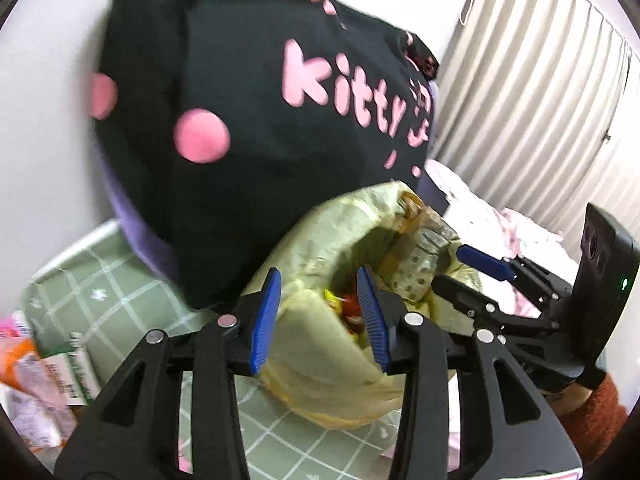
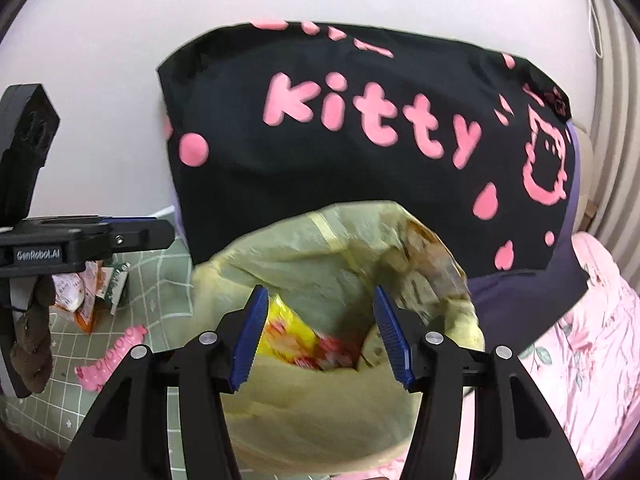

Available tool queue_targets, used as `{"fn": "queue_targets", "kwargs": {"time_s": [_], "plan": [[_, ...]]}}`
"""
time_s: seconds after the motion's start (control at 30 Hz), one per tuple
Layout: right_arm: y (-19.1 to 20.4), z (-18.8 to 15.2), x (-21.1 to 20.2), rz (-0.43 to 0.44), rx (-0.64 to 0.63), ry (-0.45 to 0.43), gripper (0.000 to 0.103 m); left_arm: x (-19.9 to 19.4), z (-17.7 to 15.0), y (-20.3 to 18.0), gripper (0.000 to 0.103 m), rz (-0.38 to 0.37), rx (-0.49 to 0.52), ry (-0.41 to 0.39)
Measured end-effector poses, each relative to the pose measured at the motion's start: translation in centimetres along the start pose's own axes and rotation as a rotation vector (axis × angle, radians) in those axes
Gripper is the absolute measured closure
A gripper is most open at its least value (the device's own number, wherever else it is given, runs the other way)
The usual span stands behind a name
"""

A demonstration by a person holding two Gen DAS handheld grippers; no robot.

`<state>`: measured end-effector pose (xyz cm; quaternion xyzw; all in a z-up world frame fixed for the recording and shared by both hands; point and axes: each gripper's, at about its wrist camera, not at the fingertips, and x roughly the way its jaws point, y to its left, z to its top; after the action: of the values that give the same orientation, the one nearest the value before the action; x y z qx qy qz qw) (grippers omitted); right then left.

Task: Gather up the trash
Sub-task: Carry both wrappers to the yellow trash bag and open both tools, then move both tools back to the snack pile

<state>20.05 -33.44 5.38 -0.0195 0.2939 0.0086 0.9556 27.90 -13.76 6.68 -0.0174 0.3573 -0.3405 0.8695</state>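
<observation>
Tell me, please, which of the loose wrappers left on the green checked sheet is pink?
The long pink wrapper lying alone nearest the yellowish trash bag. The other wrappers, farther back in a small heap, are orange, white and green.

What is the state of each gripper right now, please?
Left gripper: open, holding nothing, over the yellow trash bag.
Right gripper: open, holding nothing, above the same bag.

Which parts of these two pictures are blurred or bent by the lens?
Left wrist view: the black pillow and the yellow trash bag are smeared by motion, and the curtain curves with the fisheye. Right wrist view: the pillow lettering is sharper, the bag rim is soft, and the corners are dark.
</observation>
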Motion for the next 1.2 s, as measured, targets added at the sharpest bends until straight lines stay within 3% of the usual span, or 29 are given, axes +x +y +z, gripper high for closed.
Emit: {"fn": "queue_targets", "kwargs": {"time_s": [0.27,0.43,0.63,0.8,0.93,1.03,1.2], "plan": [[4.0,2.7,0.6,0.083,0.002,-0.089,0.045,-5.2,-2.0,3.6,0.065,0.171,-0.026,-0.123],[7.6,3.7,2.3,0.199,-0.022,-0.07,0.044,-9.8,-4.8,8.2,0.065,0.333,-0.102,-0.231],[13.2,4.3,4.1,0.255,-0.167,-0.017,0.044,-14.7,-9.3,14.6,0.065,0.56,-0.249,-0.319],[16.9,4.3,5.0,0.297,-0.228,-0.012,0.045,-18.7,-14.9,20.5,0.065,0.788,-0.46,-0.344],[19.6,3.8,6.4,0.314,-0.272,0.027,0.045,-20.2,-19.8,24.7,0.065,0.838,-0.698,-0.3],[21.3,3.5,7.4,0.305,-0.285,0.032,0.045,-20.6,-22.6,26.6,0.065,0.842,-0.816,-0.277],[24.0,2.9,9.2,0.312,-0.304,0.056,0.045,-21.1,-24.9,27.5,0.065,0.867,-0.883,-0.288]]}}
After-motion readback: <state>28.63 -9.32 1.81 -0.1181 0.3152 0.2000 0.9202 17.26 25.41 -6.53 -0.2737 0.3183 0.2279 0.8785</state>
